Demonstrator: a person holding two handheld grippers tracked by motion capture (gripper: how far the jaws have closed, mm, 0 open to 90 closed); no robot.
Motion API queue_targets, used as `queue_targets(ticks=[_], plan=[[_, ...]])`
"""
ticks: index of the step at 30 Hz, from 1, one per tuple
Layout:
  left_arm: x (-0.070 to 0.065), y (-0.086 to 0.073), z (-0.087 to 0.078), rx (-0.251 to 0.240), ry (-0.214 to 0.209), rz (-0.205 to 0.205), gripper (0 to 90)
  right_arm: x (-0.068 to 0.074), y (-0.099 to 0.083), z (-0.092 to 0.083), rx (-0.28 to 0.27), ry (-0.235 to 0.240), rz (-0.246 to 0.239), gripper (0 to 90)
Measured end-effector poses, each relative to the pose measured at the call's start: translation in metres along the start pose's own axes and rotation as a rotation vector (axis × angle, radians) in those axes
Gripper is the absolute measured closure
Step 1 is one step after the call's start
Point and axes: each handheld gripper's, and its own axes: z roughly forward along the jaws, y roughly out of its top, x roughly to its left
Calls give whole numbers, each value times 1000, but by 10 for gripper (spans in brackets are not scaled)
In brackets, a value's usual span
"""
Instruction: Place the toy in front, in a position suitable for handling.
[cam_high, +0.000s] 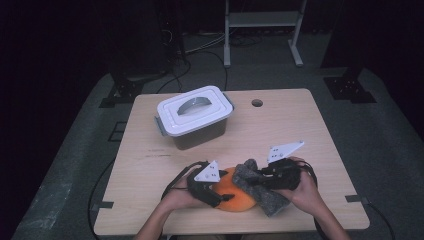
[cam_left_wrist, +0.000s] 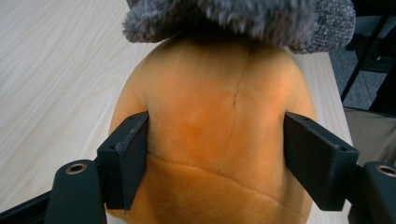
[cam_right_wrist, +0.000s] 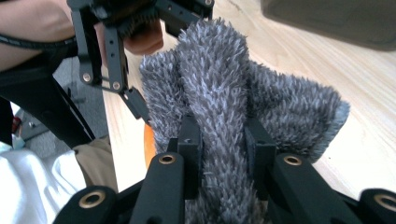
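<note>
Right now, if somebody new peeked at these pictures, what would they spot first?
Probably the bright orange plush toy at the near edge of the table, with the left gripper around its sides. Next, the fuzzy grey cloth lying against the toy, pinched in the right gripper. Farther back stands a white-lidded storage box.
</note>
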Motion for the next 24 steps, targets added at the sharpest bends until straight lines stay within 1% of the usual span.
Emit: queue_targets(ticks=[3,4,7,8,9,10,11,12,13,14,15,16,18,19,21,22,24], plan=[[1,-3,0,-9,-10,-4,260,-1,-4,4,11,3,3,721],[1,-4,0,-15,-13,-8,257,-3,-12,2,1,13,28,721],[1,-3,0,-14,-15,-2,255,-10,-30,-2,-11,24,80,719],[2,-3,0,-16,-15,-3,255,-12,-36,-3,-12,26,91,719],[2,-3,0,-16,-15,-3,254,-12,-36,-3,-12,26,91,719],[2,-3,0,-15,-17,-8,254,-17,-50,-6,-10,28,135,719],[3,-4,0,-14,-18,-10,253,-19,-55,-7,-5,27,150,720],[3,-4,1,-18,-20,-19,251,-19,-58,-8,-2,27,159,720],[3,-4,1,-18,-20,-19,248,-19,-58,-8,-2,27,159,720],[3,-5,1,-21,-20,-30,245,-20,-62,-12,0,19,164,722],[3,-5,1,-21,-20,-30,243,-20,-62,-12,0,19,164,722],[4,-6,1,-23,-23,-33,242,-18,-58,-16,-17,15,147,724],[5,-6,1,-24,-24,-34,243,-15,-46,-19,-43,13,125,725],[5,-6,1,-25,-25,-34,243,-14,-41,-19,-47,12,116,725],[5,-7,0,-21,-26,-36,244,-12,-29,-16,-48,9,92,725],[6,-8,-2,-13,-28,-38,244,-11,-26,-14,-44,10,89,724],[9,-11,-3,-18,-31,-56,244,-11,-23,-8,-32,16,80,724]])
